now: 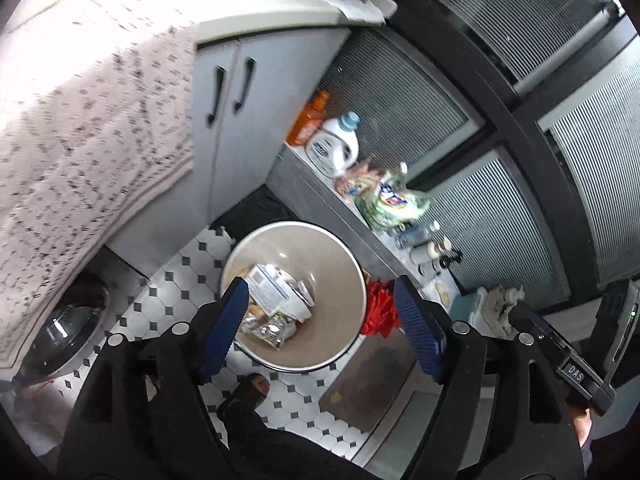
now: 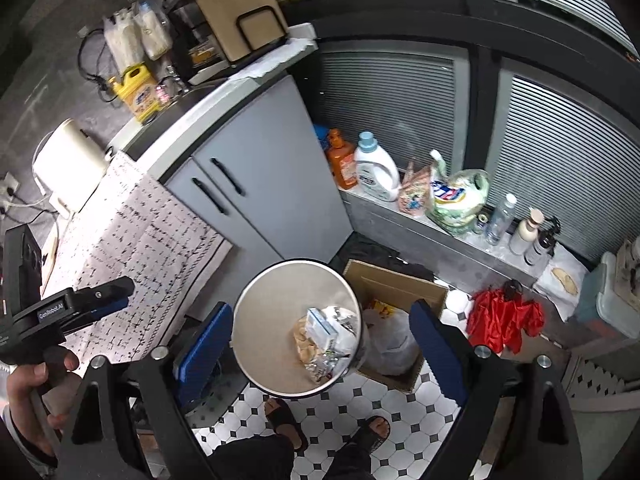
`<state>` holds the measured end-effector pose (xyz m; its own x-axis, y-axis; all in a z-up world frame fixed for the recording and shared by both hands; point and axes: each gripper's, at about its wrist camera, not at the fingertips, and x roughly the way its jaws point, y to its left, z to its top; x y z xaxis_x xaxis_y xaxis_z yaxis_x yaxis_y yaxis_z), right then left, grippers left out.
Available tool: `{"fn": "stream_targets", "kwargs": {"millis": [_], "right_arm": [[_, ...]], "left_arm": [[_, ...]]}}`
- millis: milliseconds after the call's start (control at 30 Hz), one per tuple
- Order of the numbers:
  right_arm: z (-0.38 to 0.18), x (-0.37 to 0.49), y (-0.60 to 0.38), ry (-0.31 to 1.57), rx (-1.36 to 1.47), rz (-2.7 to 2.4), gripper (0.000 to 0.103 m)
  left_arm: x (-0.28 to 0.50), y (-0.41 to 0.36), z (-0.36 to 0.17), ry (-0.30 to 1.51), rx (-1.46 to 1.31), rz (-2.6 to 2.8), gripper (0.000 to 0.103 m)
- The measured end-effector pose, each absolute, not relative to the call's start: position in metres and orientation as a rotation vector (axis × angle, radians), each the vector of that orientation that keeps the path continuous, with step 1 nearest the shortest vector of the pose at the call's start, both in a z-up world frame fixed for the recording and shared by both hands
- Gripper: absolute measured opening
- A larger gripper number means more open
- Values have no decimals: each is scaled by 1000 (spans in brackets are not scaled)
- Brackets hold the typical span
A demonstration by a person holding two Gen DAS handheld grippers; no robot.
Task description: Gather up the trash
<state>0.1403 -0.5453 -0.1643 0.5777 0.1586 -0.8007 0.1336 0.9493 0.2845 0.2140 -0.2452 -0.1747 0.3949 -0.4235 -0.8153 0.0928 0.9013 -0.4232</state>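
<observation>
A round beige trash bin (image 1: 340, 280) stands on the tiled floor, holding wrappers and a small box (image 1: 276, 304). It also shows in the right wrist view (image 2: 260, 320) with the trash (image 2: 324, 332) inside. My left gripper (image 1: 320, 328) is open and empty, held above the bin. My right gripper (image 2: 320, 356) is open and empty, also above the bin. The left gripper shows from the side in the right wrist view (image 2: 100, 300), over the patterned cloth (image 2: 140, 248).
A grey cabinet (image 2: 260, 184) stands behind the bin. An open cardboard box (image 2: 396, 292) with a plastic bag sits to its right. A red cloth (image 2: 504, 316) lies on the floor. Detergent bottles (image 2: 374, 172) line the window ledge. My sandalled feet (image 2: 288, 420) are below.
</observation>
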Motion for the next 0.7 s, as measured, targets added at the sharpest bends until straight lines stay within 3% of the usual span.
{"fn": "stream_targets", "kwargs": {"millis": [233,700], "right_arm": [[-142,146,-527,926,314,42,95],[-67,126,-446,829,286,107,95]], "left_arm": [[197,-210,-145,1041,-351,-287,80],[139,-121,-56,802,-304,-200,96]]}}
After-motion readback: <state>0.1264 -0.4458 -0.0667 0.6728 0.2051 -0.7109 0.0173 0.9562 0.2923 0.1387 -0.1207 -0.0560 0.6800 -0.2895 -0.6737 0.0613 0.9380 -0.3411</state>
